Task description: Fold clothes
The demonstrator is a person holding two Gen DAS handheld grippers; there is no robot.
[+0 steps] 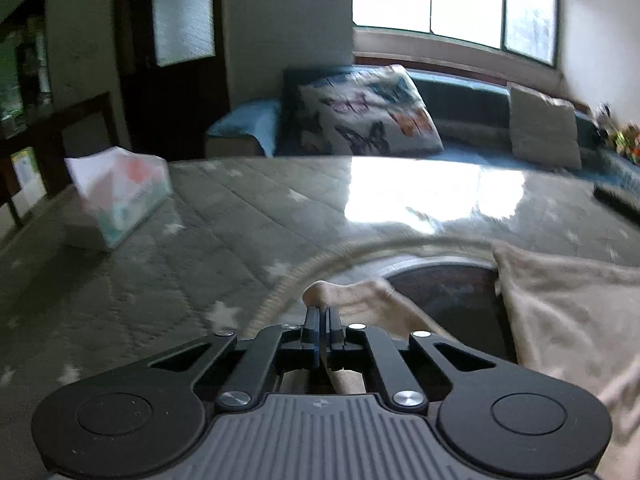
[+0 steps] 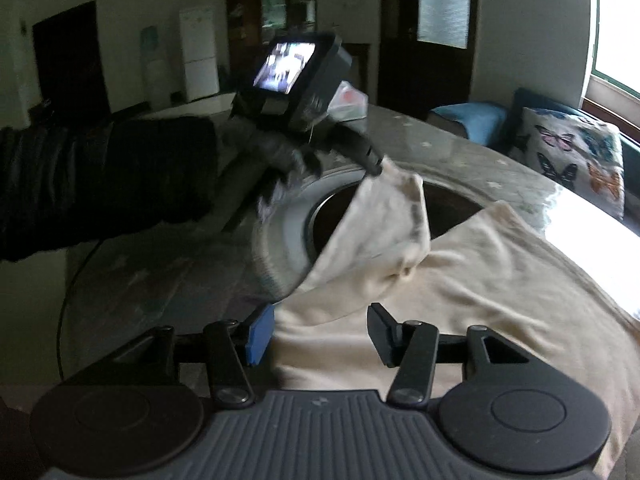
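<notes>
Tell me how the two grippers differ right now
The left gripper is shut, pinching a corner of the cream garment; the right gripper is open and holds nothing. The left one lifts its corner off the table, while the right one hovers over flat cloth. Both are the same black two-finger design.

Home living room: sofa (image 1: 460, 96) with butterfly cushion (image 1: 366, 112), fridge (image 2: 199, 52).

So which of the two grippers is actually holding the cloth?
The left gripper: shut on the beige garment's corner. The right gripper hangs open above it.
</notes>
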